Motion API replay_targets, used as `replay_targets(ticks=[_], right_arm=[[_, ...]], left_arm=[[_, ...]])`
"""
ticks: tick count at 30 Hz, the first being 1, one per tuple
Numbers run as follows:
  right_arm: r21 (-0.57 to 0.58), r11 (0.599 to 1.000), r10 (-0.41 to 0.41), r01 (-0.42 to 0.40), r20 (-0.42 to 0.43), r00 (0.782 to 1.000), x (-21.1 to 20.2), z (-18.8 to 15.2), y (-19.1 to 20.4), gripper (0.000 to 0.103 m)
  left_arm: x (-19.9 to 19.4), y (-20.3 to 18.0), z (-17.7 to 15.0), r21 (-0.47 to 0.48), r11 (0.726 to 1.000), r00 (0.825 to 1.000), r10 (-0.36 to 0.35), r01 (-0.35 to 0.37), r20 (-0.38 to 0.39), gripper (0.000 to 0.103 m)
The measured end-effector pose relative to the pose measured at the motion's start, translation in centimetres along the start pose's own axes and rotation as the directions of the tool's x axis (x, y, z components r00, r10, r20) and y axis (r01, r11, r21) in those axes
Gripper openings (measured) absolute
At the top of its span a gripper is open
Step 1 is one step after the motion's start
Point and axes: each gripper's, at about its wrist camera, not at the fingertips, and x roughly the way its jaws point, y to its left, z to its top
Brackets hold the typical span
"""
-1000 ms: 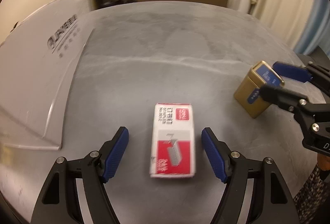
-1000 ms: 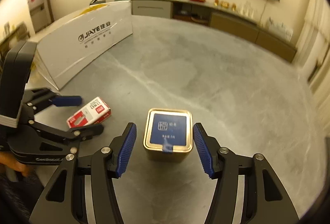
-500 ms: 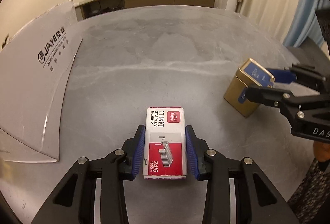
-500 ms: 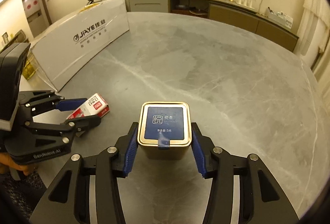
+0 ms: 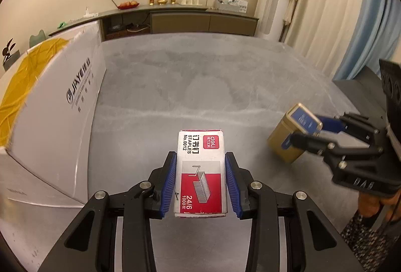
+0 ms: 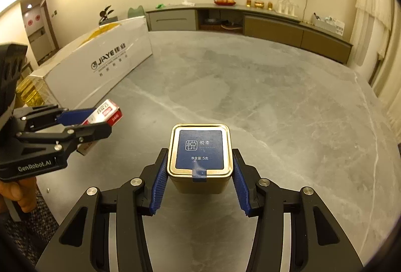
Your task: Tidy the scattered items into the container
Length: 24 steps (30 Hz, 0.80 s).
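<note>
**Both items clamped and lifted off the tabletop**

A second earlier your left claw (image 5: 200,186) stood spread around the staple box (image 5: 200,171) and your right claw (image 6: 199,179) spread around the gold tea tin (image 6: 199,159), both resting on the grey tabletop (image 6: 275,101). Now each claw was pinching its item between the blue pads, and both appeared raised clear of the surface, so the pick-up looked done and carrying to the container was what remained. The white cardboard box (image 5: 57,106) lay to your left, near the staple box; from the right wrist view yellowish things showed at its open end, but what they were could not be told.
</note>
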Motion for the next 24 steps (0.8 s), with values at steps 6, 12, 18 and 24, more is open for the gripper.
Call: replay_targets(ticks=[6,12,18,24], right_arm=[[-0.006,1.000,0.017,-0.017,0.051,0.999,-1.6,1.2,2.7,0.050],[-0.040,0.999,0.031,-0.028,0.088,0.996,-2.5,3.3,5.9,0.050],[-0.028,0.997,0.069,-0.066,0.103,0.992,-2.9,5.4,8.5,0.050],[-0.076,0.994,0.089,-0.080,0.127,0.988,-3.5,7.3,11.8,0.050]], left_arm=[[-2.9,0.9,1.5,-0.023,1.000,0.997,-0.014,0.016,0.073,0.039],[-5.6,3.2,2.8,-0.077,0.997,0.990,-0.013,0.024,0.142,0.039],[-7.7,6.2,3.5,-0.136,0.990,0.982,-0.007,0.034,0.189,0.039],[-9.5,9.1,4.3,-0.198,0.979,0.972,0.002,0.047,0.236,0.039]])
